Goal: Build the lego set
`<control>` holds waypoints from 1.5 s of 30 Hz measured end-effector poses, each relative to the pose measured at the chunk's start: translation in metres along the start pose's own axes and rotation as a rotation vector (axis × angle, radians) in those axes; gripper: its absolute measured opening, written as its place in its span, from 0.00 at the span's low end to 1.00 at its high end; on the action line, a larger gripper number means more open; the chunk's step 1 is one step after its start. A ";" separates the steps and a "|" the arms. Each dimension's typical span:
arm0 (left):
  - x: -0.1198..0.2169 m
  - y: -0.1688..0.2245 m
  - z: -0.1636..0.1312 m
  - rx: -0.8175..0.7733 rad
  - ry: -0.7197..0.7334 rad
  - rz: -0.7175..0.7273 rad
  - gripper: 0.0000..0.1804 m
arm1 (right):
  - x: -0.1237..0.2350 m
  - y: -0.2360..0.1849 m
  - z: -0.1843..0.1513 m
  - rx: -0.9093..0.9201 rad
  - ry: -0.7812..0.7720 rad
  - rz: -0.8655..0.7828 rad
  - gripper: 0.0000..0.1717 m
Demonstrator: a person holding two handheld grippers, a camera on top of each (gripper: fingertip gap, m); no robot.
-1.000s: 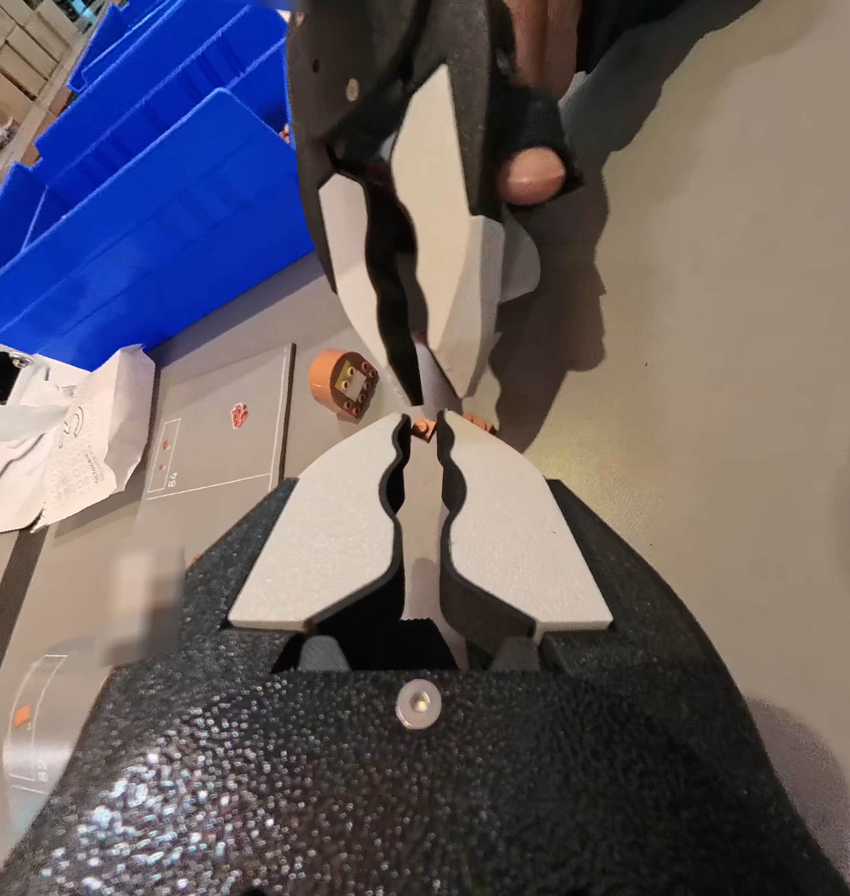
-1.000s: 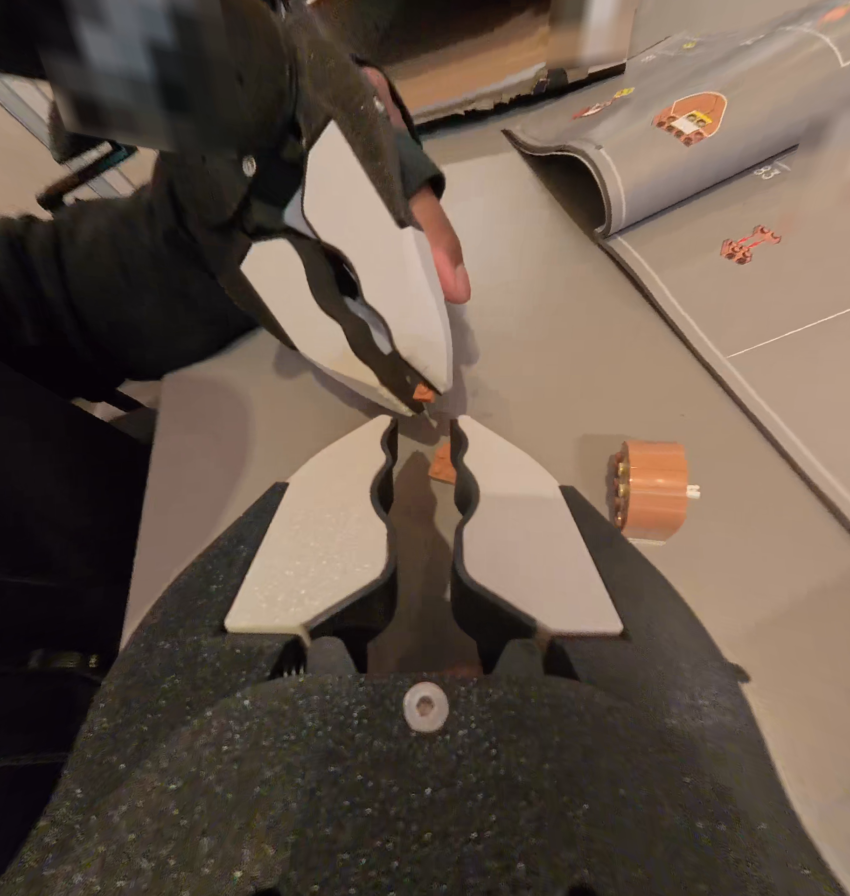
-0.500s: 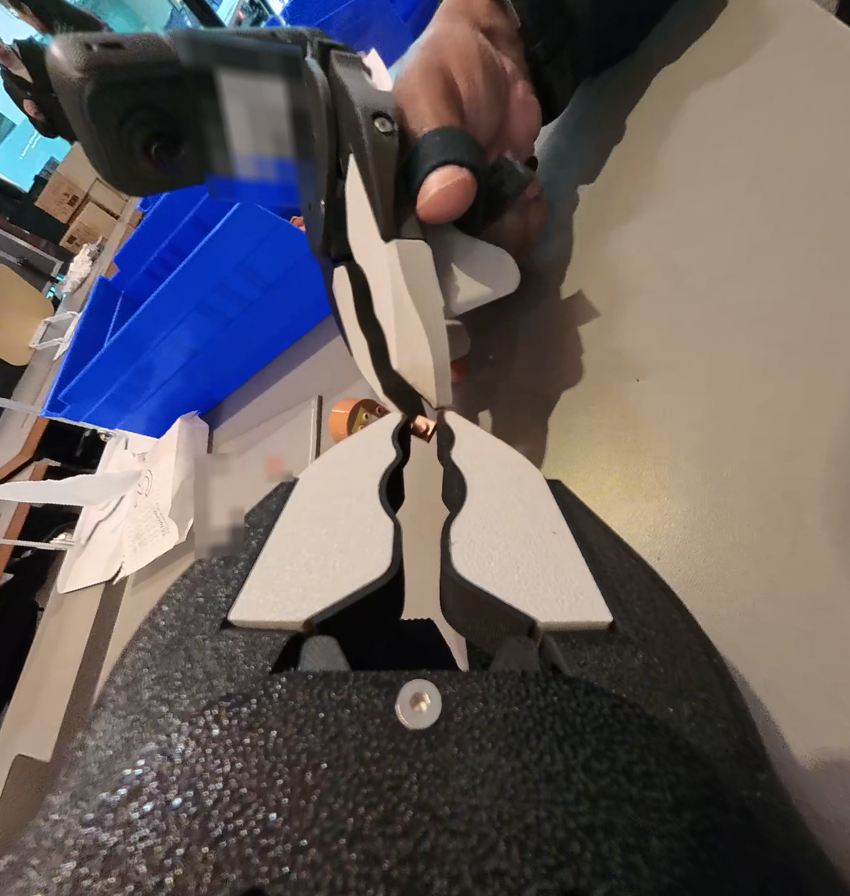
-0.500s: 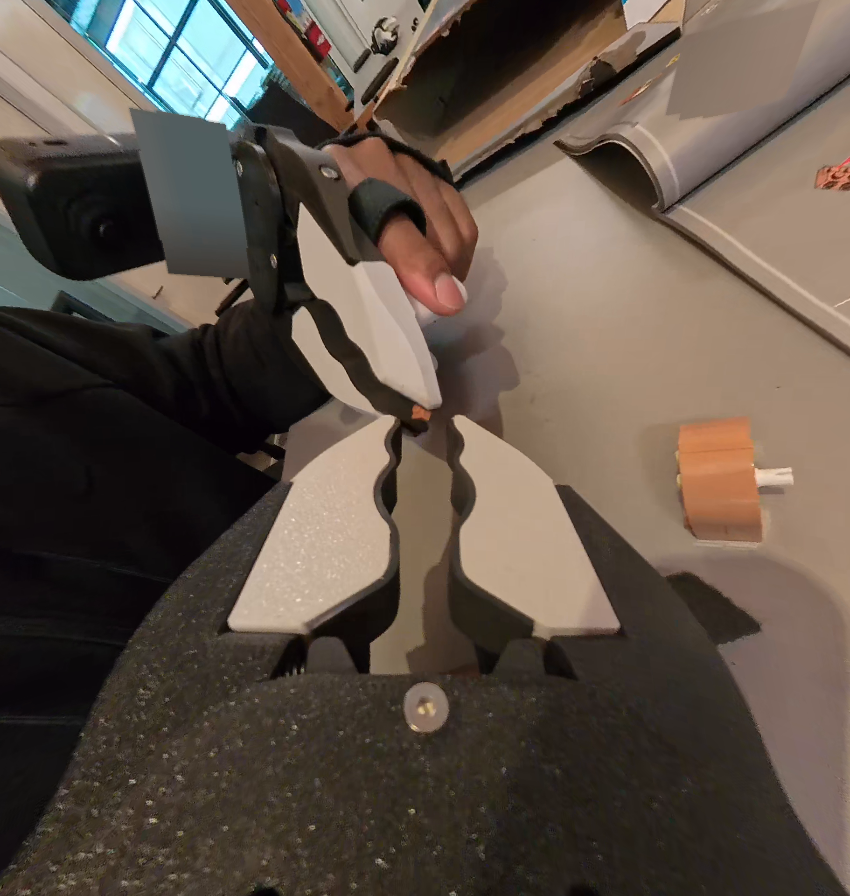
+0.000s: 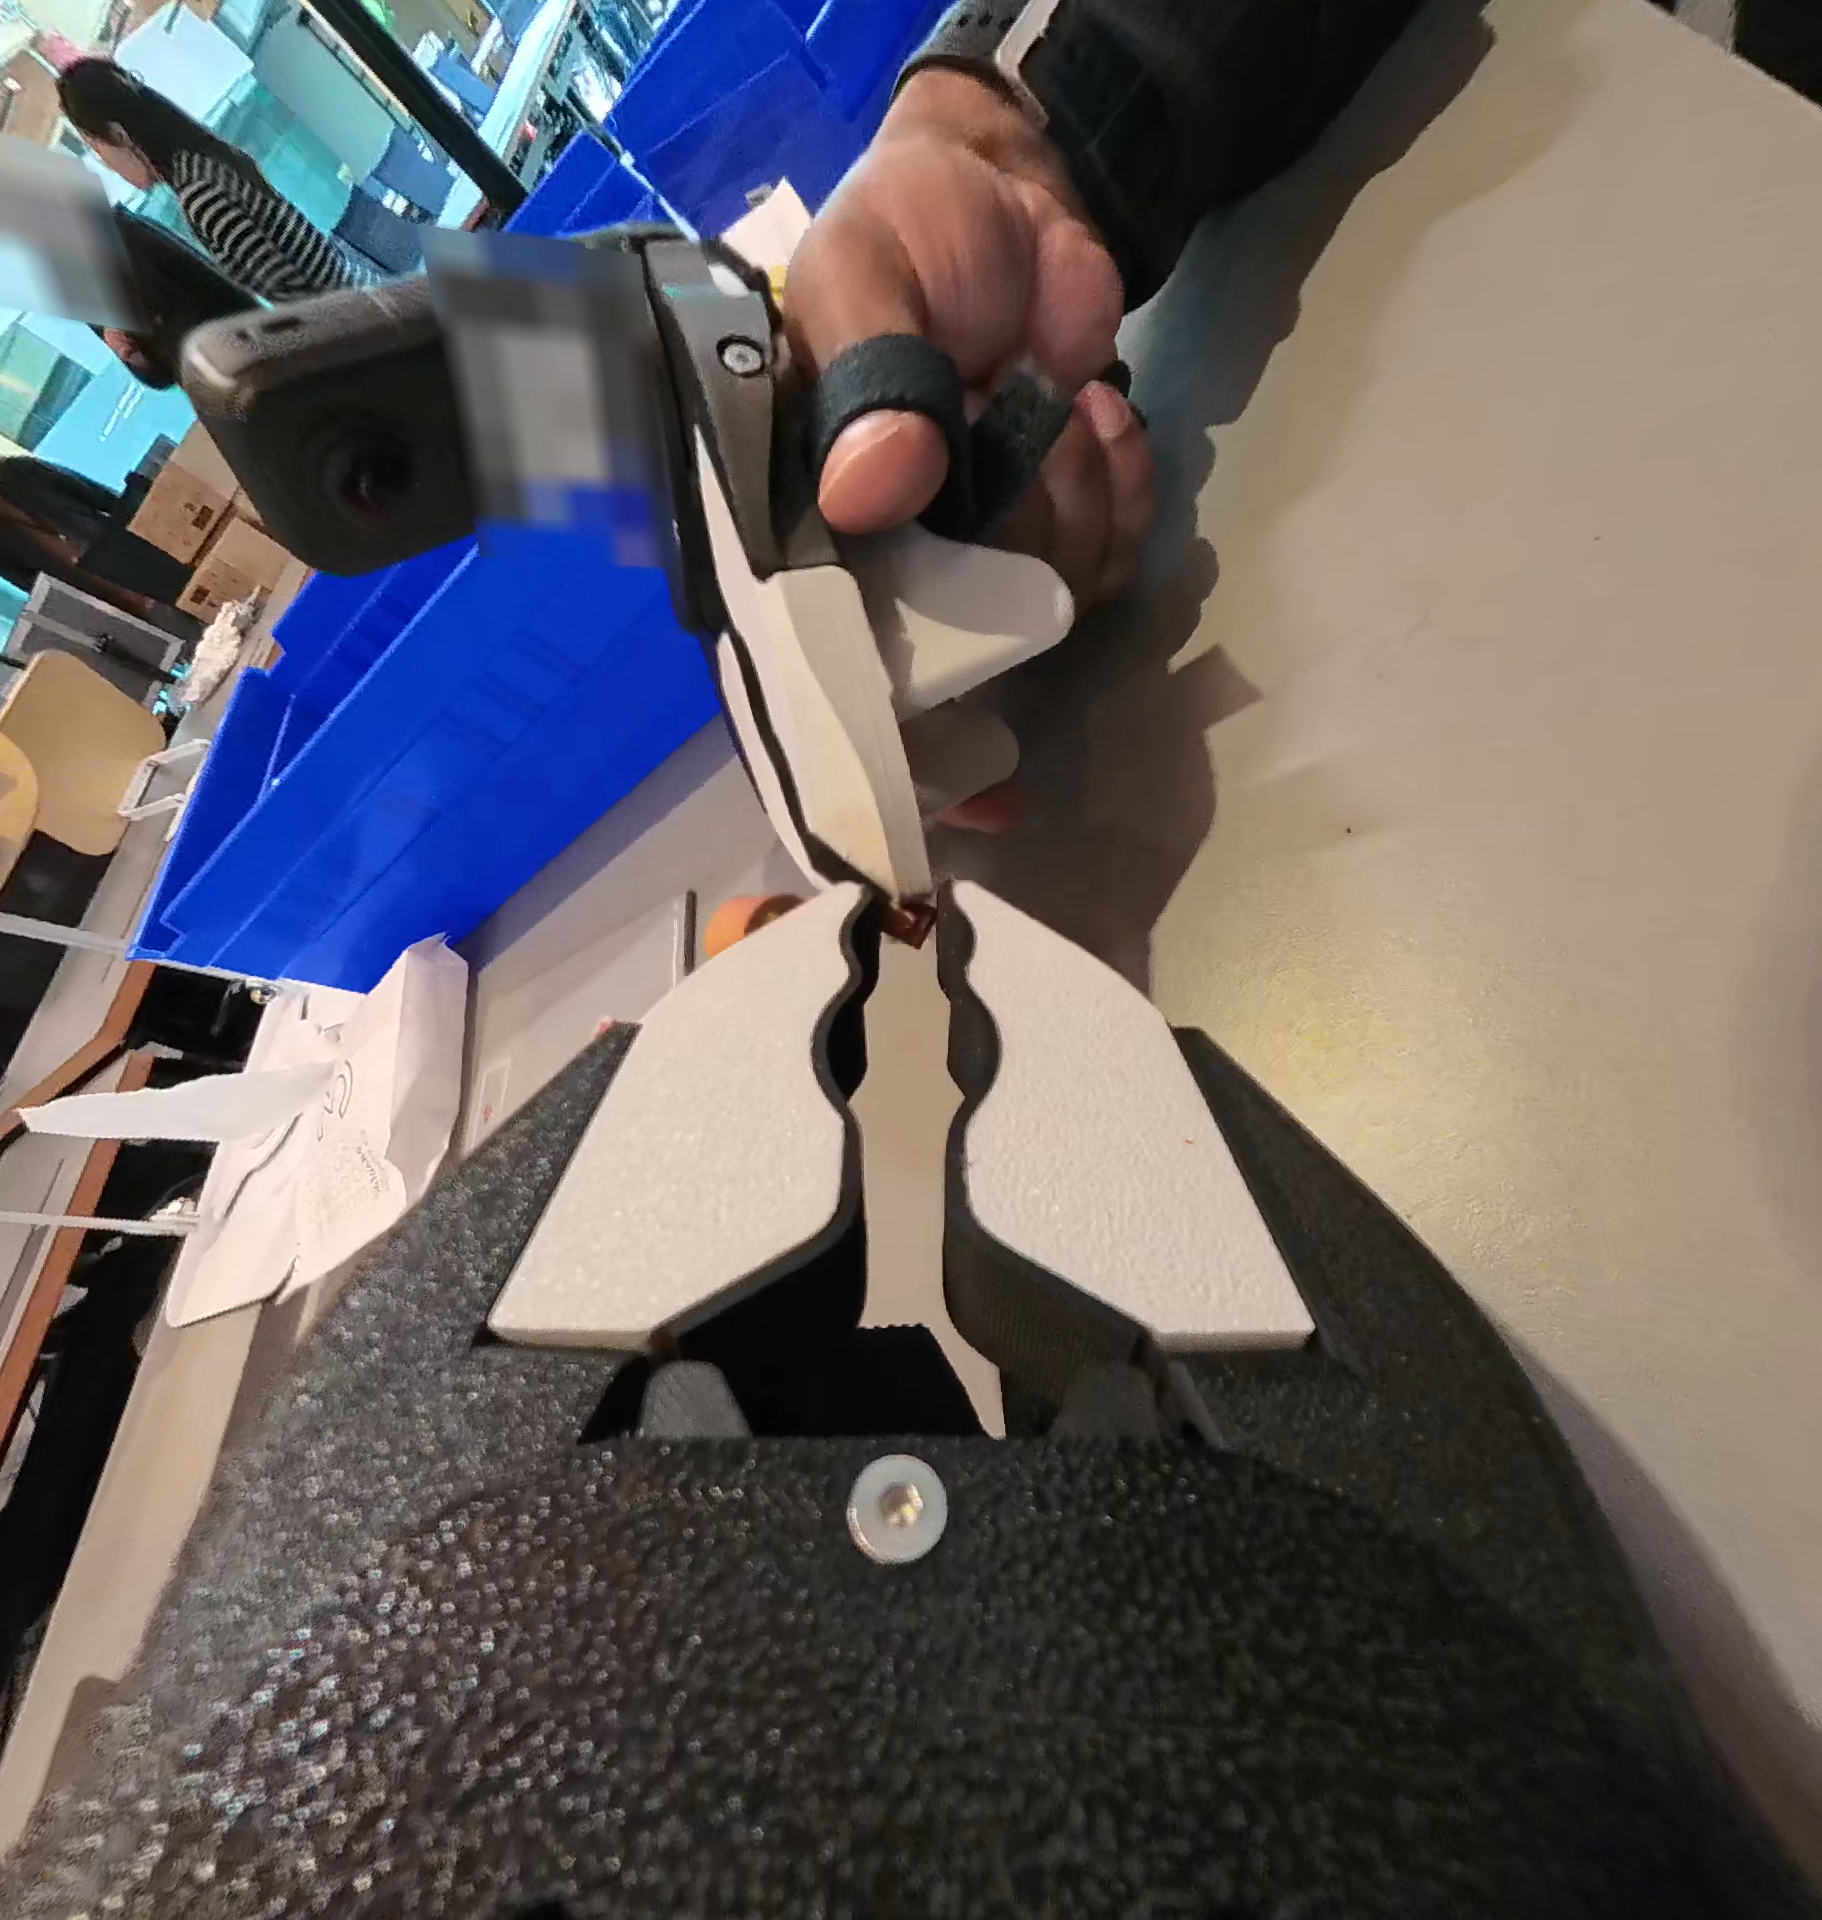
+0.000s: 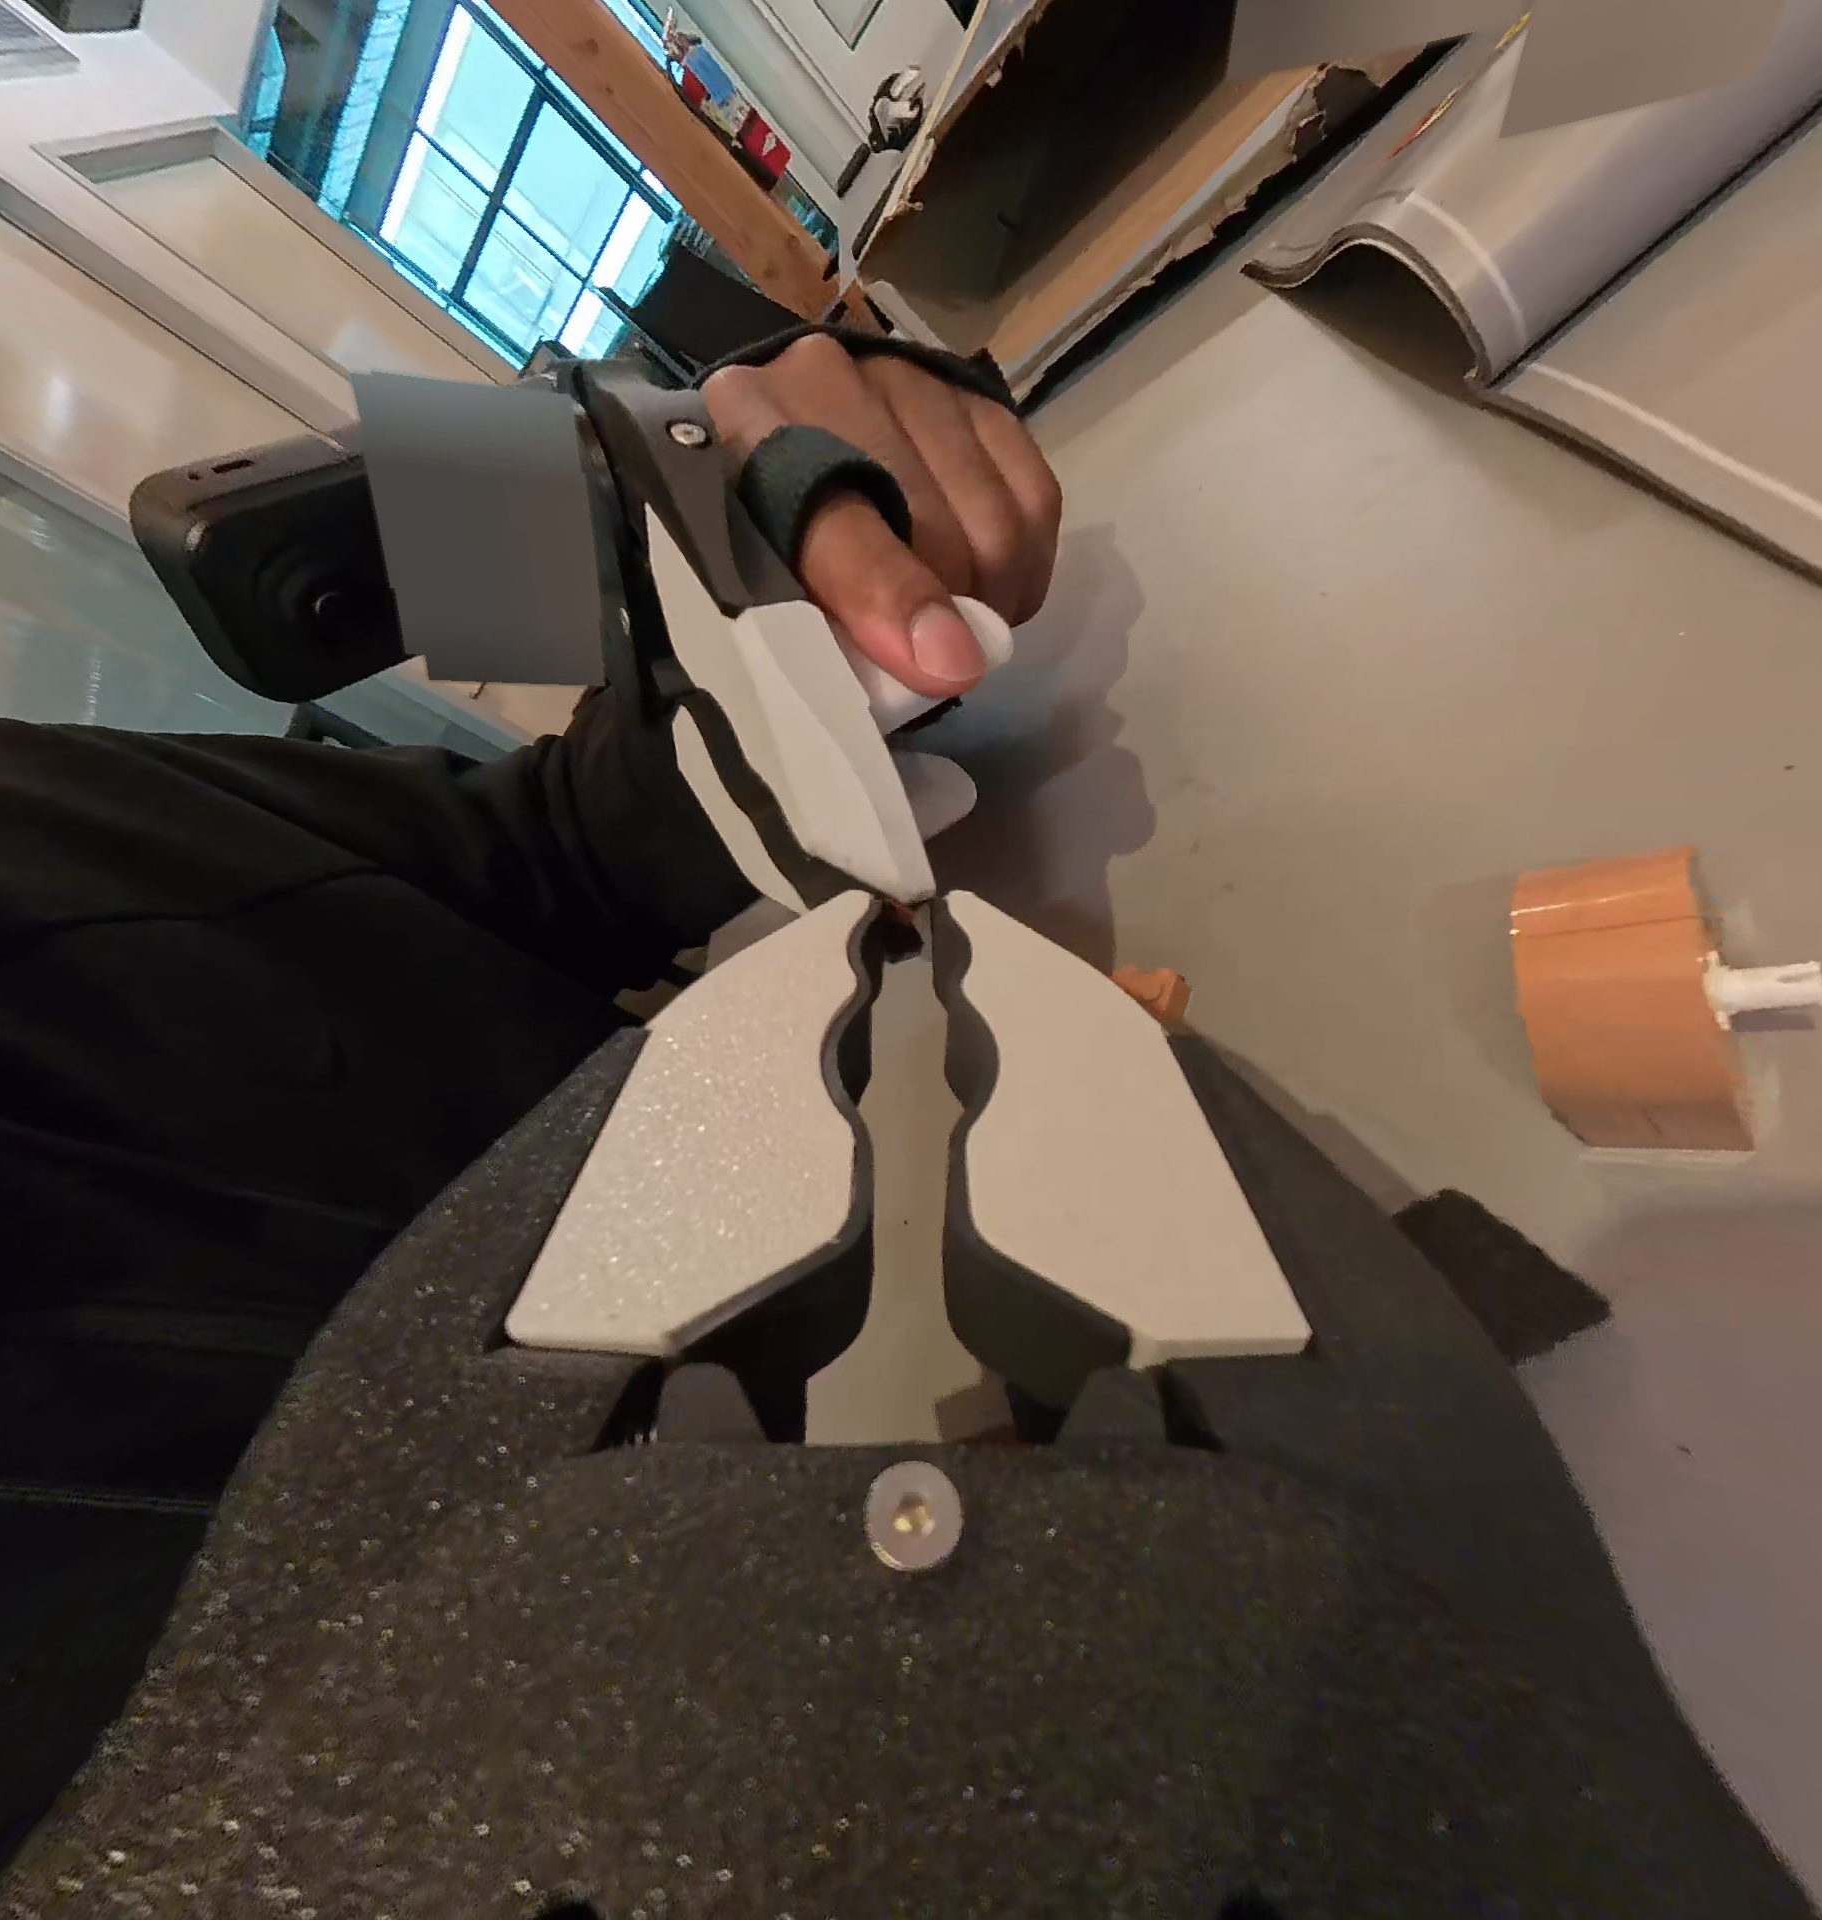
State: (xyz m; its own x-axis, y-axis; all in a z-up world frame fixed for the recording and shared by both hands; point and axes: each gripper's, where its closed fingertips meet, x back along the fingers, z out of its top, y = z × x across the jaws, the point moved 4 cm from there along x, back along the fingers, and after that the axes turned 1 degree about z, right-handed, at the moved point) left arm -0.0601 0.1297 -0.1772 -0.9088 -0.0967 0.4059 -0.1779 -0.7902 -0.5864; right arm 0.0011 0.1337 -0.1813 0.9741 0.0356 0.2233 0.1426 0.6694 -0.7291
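In the left wrist view my left gripper (image 5: 902, 914) is shut on a small brown-orange brick piece (image 5: 912, 925) at its fingertips. My right gripper (image 5: 881, 883) comes down from above and meets the same piece tip to tip. In the right wrist view my right gripper (image 6: 902, 914) has its jaws drawn narrow on the small dark piece (image 6: 899, 935). The left gripper's tips (image 6: 902, 883) touch it from above. A person's hand (image 6: 886, 499) holds each gripper. Both grippers hover over the grey table (image 6: 1406, 675).
An orange round brick with a white pin (image 6: 1634, 1018) lies on the table to the right, and a small orange piece (image 6: 1156, 987) lies beside my right finger. A folded grey mat (image 6: 1509, 260) lies at the back right. Blue bins (image 5: 419, 727) and a white paper bag (image 5: 346, 1122) are at the left. My left and right fingertips are right by each other.
My right gripper's jaws have narrowed onto the small piece that the left gripper holds. Both grippers have tilted and now meet tip to tip.
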 end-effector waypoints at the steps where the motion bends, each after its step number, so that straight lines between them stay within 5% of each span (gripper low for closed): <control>1: 0.000 0.000 0.001 -0.011 0.003 0.002 0.05 | 0.000 -0.001 0.000 -0.006 -0.002 0.008 0.05; 19: 0.009 0.004 0.007 0.077 0.102 -0.085 0.08 | 0.006 -0.008 -0.008 0.022 -0.092 0.076 0.02; 45: 0.007 0.024 0.012 -0.088 0.097 -0.146 0.05 | -0.004 -0.014 -0.023 0.006 -0.225 0.155 0.02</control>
State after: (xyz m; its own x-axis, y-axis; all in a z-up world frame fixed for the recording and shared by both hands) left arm -0.0662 0.1026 -0.1797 -0.9023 0.0775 0.4242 -0.3390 -0.7353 -0.5869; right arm -0.0009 0.1074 -0.1866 0.9206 0.3014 0.2484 -0.0064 0.6475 -0.7621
